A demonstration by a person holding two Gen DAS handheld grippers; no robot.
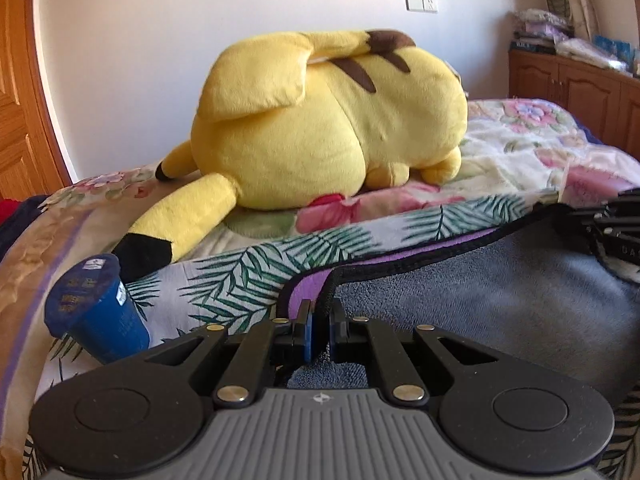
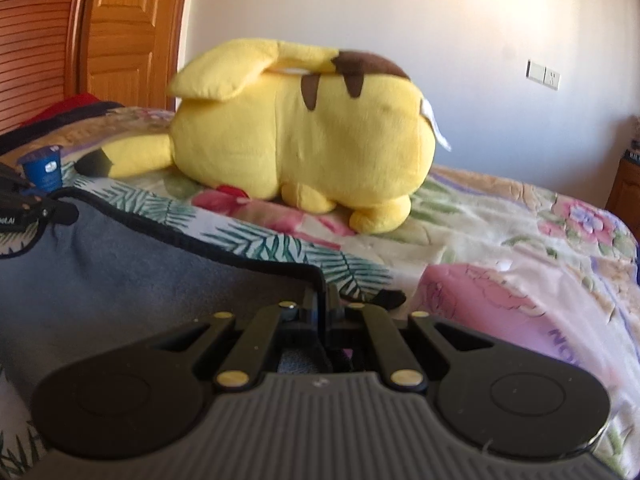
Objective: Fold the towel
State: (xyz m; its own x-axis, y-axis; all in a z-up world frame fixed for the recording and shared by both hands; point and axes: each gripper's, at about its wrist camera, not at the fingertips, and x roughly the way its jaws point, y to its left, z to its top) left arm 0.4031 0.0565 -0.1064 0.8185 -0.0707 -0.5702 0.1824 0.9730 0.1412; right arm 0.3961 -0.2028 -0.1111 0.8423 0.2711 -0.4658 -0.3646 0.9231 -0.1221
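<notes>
While both claws (image 1: 320, 330) (image 2: 324, 312) pinch towel (image 1: 500, 280) corners, its underside stays hidden.

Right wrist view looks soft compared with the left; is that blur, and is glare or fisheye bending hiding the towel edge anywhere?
Right wrist view: blurred overall, yet the grey towel edge in the right gripper stays readable. Left wrist view: sharper, with the towel's black trim clear at the left gripper. Fisheye bends the door frame; sunlight brightens the floral bedspread, with no glare on the towel.

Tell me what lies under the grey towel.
The grey towel rests on a palm-leaf print cloth, which shows past its black-trimmed edge on the floral bedspread. A purple layer peeks out at the pinched corner. Anything further beneath is covered.
</notes>
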